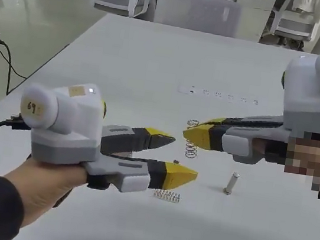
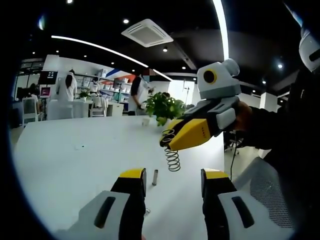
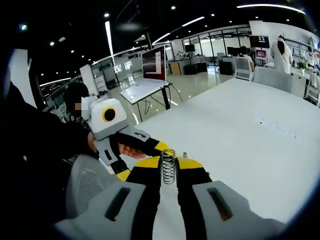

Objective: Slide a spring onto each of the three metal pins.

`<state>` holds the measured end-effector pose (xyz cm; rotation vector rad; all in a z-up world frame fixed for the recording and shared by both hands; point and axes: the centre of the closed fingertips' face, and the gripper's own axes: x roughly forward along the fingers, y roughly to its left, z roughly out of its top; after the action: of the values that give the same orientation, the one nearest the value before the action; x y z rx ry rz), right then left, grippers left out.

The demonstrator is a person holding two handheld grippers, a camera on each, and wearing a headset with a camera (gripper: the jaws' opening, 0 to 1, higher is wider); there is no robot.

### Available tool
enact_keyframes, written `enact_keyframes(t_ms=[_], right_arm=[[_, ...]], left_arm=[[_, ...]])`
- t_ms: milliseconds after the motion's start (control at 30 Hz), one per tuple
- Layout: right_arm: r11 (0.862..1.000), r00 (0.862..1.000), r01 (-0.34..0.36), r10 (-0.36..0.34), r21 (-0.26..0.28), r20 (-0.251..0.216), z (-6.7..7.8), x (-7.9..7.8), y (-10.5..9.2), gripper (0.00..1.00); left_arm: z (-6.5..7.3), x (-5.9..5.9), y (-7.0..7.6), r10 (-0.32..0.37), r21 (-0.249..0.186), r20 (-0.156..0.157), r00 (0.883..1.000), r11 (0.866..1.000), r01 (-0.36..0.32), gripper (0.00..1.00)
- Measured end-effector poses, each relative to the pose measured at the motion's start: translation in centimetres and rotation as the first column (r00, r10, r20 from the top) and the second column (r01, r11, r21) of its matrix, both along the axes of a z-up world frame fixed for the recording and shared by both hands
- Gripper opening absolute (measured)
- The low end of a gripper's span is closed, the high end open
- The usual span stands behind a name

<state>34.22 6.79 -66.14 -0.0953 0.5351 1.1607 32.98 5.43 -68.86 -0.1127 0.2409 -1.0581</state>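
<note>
My right gripper (image 1: 196,135) is shut on a small steel spring (image 1: 191,150), which hangs upright above the white table (image 1: 155,66). Between its yellow fingertips, the right gripper view shows the spring (image 3: 169,159) standing on end. A short metal pin (image 1: 231,182) stands upright on the table, below and right of that spring. A second spring (image 1: 166,195) lies flat near the front. My left gripper (image 1: 171,156) is held open beside the right one, nothing between its jaws. From the left gripper view, the right gripper (image 2: 170,142) dangles the spring (image 2: 172,159) above the pin (image 2: 155,177).
A flush socket strip (image 1: 217,94) is set into the table further back. Chairs (image 1: 199,12) stand at the far edge. A black cable (image 1: 2,56) runs off the left side. People and desks are in the room beyond the table.
</note>
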Motion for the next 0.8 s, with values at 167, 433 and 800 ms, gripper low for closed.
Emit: enact_keyframes(t_ms=[167,433,800], right_arm=[[1.0,1.0,-0.013,0.013,0.008,0.002,0.08,-0.37,0.34,0.13],[1.0,1.0,-0.024,0.024,0.018,0.006,0.17,-0.74,0.69,0.13],[0.999,0.999,-0.035,0.034,0.018,0.002,0.03,-1.05,0.75,0.13]], left_arm=[[0.16,-0.24,-0.49,-0.011,-0.01,0.002,1.0,1.0,0.011,0.31],[0.48,-0.01,-0.69,-0.005,-0.018,0.025,1.0,1.0,0.006,0.18],[0.21,0.26,-0.73,-0.009,0.022,0.081,0.997,1.0,0.007,0.09]])
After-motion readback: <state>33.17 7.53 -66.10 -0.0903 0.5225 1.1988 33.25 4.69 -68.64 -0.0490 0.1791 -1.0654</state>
